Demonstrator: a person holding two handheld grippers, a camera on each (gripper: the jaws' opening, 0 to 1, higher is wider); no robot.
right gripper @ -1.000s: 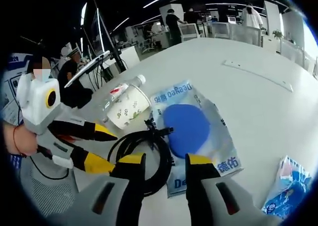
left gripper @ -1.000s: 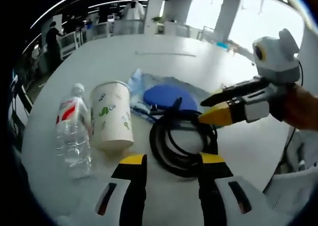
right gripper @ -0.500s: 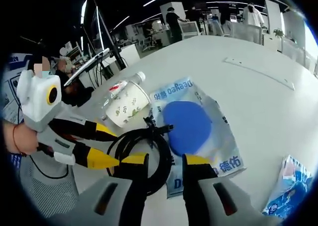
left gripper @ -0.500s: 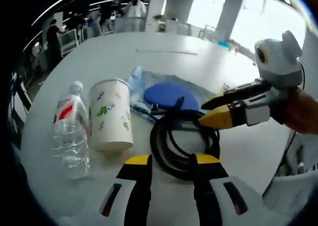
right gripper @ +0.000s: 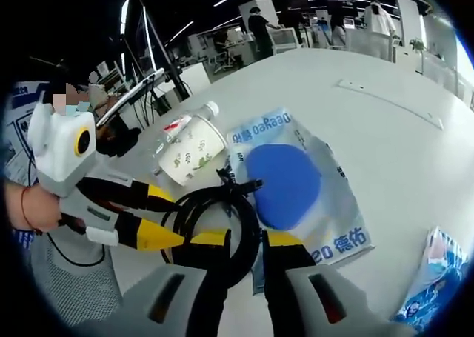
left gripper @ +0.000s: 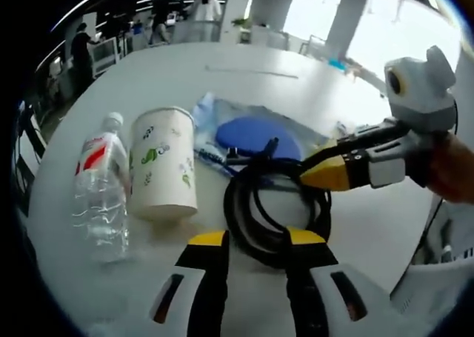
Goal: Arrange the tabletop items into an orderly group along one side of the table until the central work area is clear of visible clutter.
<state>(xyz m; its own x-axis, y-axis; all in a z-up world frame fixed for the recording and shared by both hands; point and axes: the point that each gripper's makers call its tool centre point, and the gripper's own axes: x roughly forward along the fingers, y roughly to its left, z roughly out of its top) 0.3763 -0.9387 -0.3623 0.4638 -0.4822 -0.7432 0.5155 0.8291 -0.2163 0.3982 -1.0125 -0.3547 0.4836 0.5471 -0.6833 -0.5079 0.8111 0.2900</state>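
Both tools converge on the coiled black cable point(left gripper: 274, 211) at centre frame: the left tool point(left gripper: 250, 241) narrowly parted over its near loop, the right tool point(right gripper: 246, 239) closed on its rim. Bottle point(left gripper: 96, 192), paper cup point(left gripper: 164, 170) and blue-disc packet point(right gripper: 296, 185) cluster alongside; another packet point(right gripper: 429, 278) lies lower right, unsorted on the table point(left gripper: 185, 78).

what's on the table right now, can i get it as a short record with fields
surface: white table
cable: black coiled cable, between the left gripper's open jaws
right gripper: jaws close around the cable's rim
cup: paper cup on its side
bottle: water bottle lying beside the cup
bag: clear bag with blue disc
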